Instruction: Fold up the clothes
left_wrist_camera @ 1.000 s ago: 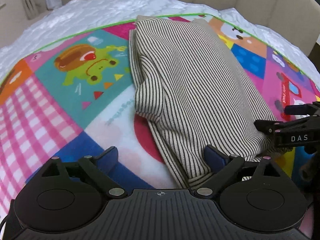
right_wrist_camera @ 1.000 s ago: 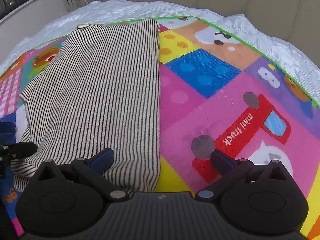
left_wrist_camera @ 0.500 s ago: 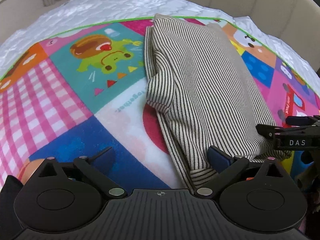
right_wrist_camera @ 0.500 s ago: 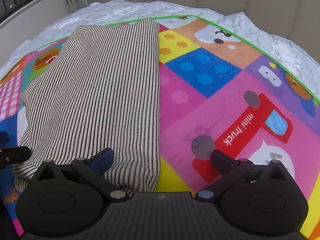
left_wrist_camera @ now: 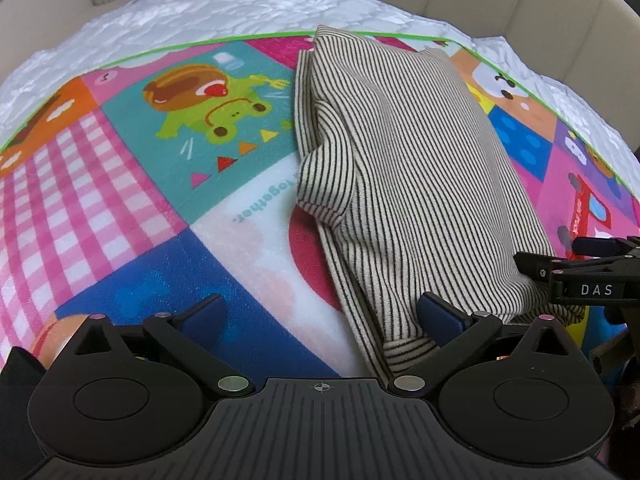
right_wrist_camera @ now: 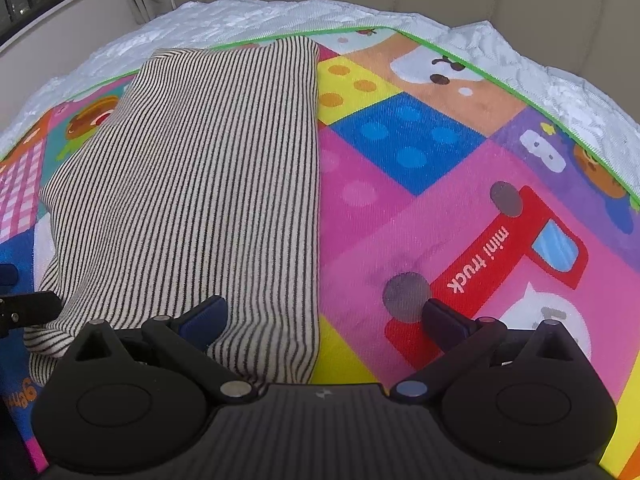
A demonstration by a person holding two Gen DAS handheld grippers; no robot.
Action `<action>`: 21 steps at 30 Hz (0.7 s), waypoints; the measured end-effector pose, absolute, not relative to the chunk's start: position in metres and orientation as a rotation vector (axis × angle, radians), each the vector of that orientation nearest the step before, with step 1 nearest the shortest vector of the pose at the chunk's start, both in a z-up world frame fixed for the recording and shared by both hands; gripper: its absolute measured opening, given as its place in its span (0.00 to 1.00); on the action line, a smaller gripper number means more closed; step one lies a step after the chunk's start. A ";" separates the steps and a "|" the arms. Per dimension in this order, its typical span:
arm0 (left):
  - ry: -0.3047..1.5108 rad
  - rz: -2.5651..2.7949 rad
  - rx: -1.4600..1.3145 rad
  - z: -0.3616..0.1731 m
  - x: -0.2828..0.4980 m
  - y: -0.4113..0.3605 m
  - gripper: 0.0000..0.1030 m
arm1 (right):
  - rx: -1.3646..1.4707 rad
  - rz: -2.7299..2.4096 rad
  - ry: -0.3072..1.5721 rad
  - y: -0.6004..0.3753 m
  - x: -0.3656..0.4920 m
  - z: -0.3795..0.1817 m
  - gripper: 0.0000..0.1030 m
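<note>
since both the left gripper (left_wrist_camera: pixel 322 314) and the right gripper (right_wrist_camera: pixel 326 316) stand wide and empty at the near hem of the folded striped top (left_wrist_camera: pixel 404 184) lying on the cartoon play mat (left_wrist_camera: pixel 132 216), a shallow pinch could catch only the upper layer and drag the fold open.

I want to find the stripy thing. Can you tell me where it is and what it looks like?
Look at the white bed with the bright cartoon mat on it. In the middle of the mat lies a folded garment. It alone has thin black and cream stripes; everything around it is colourful pictures.
</note>
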State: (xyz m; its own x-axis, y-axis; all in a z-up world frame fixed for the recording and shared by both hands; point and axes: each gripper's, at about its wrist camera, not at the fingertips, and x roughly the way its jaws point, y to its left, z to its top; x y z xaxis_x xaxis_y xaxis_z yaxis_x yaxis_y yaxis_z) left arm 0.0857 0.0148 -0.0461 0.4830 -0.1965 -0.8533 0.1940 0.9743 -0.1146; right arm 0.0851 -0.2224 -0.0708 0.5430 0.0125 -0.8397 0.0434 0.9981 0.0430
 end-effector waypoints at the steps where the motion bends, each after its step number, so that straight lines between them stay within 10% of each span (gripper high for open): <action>1: 1.040 -0.239 -0.004 -0.046 0.086 0.015 1.00 | 0.062 -0.018 0.996 -0.223 0.085 -0.071 1.00; 14: 1.015 -0.231 -0.120 -0.040 0.092 0.033 1.00 | -0.195 0.211 0.732 -0.198 0.056 -0.012 0.98; 18: 1.007 -0.216 -0.139 -0.039 0.097 0.036 1.00 | -0.306 0.307 0.728 -0.170 0.047 -0.001 0.57; 21: 1.008 -0.212 -0.136 -0.039 0.098 0.036 1.00 | -0.325 0.349 0.742 -0.151 0.050 -0.006 0.55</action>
